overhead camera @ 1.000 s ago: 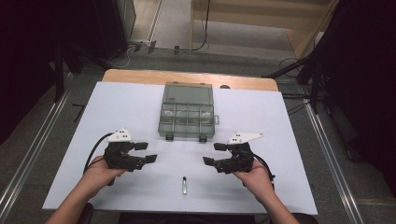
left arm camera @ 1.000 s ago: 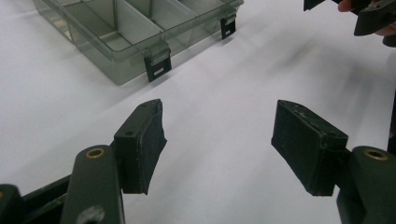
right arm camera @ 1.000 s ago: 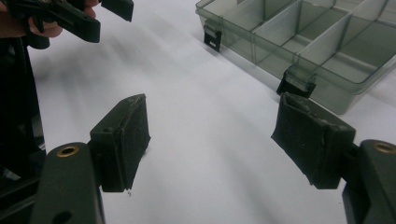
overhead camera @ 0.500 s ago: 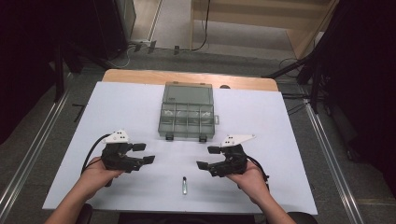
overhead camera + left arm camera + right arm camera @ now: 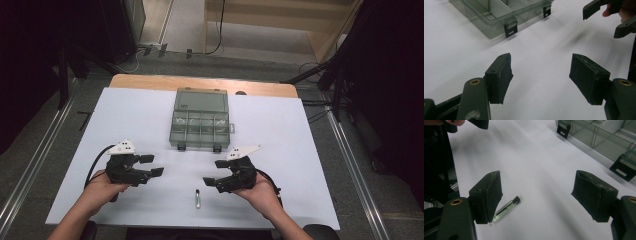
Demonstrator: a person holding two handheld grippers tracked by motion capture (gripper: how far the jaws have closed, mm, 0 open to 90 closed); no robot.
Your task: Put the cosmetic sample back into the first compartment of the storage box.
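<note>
**Both claws open above the table, vial beside the right one**

The left claw (image 5: pixel 151 165) is held low over the white table (image 5: pixel 125 115) in the person's left hand (image 5: pixel 102 186), its jaws spread wide with nothing between them. In the left gripper view, bare table shows between the two pads (image 5: pixel 501 75), and the box (image 5: pixel 499 15) lies ahead of that claw and to its left, its black latches facing the claw.

Between the two claws, nearer the right one, the vial (image 5: pixel 198 198) lies flat on the table, apart from both. In the right gripper view the vial (image 5: pixel 506 208) rests just beside the claw's left pad (image 5: pixel 487 195), its dark cap pointing into the gap.

The right claw (image 5: pixel 214 174) is also wide open and empty, held in the right hand (image 5: pixel 260 192). The box (image 5: pixel 201 120) sits ahead of it, well apart, its lid thrown back and its compartments showing.
</note>
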